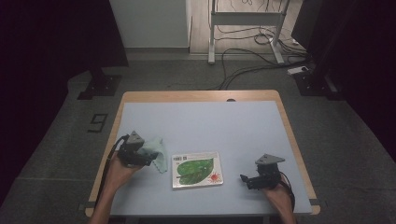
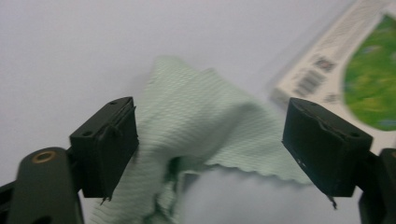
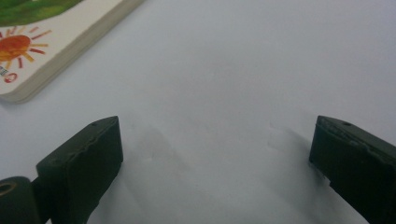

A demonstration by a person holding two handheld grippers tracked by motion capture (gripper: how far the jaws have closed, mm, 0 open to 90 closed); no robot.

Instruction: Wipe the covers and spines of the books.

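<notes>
The left claw [image 2: 210,144] stands spread around a crumpled green cloth [image 2: 201,116]; the right claw [image 3: 215,163] gapes empty over the surface [image 1: 196,121], near the book [image 1: 197,169].

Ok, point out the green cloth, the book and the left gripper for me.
green cloth [image 2: 201,116]: left gripper view, middle of the raised fold.
book [image 1: 197,169]: high view, green leaf on its cover.
left gripper [image 2: 210,149]: left gripper view, between its fingertips.

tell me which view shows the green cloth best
The left gripper view: the green cloth is close up between the open tongs, weave and wavy edge visible. The high view shows it small beside the book.
</notes>
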